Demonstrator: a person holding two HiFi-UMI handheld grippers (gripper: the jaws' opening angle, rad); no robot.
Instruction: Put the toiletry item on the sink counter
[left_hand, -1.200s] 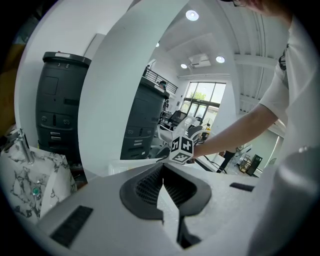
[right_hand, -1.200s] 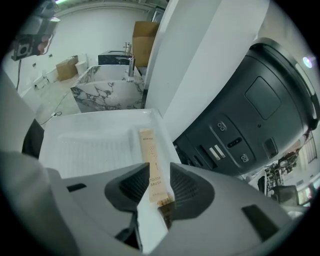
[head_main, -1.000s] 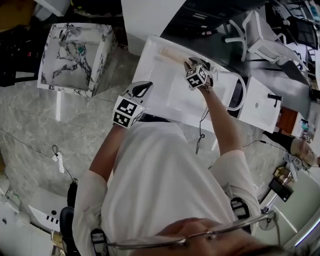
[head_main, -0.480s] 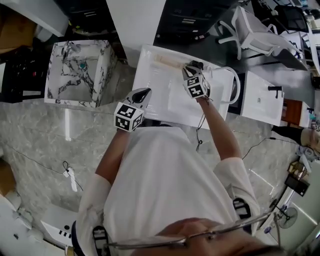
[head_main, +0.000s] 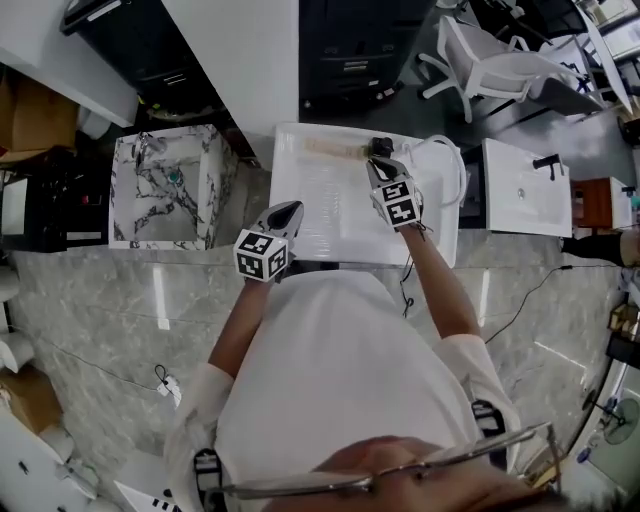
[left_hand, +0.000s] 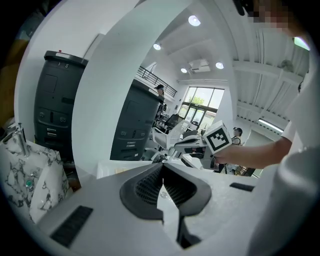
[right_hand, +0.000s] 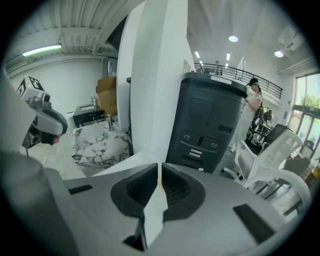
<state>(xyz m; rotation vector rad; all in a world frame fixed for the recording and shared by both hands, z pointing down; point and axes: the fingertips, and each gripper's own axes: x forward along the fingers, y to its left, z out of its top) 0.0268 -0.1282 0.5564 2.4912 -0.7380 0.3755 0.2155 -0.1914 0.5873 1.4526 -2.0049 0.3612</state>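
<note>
Toiletry item (head_main: 333, 148), a pale tube, lay flat along the far edge of the white tabletop (head_main: 330, 225), upper middle of the head view. Right gripper (head_main: 379, 150) sat just right of the tube; its fingers had just been closing and stood all but together, nothing between them. Left gripper (head_main: 289, 211) was lower left, at the tabletop's near edge, fingers together, empty. Marbled basin (head_main: 165, 185) stood at frame left.
</note>
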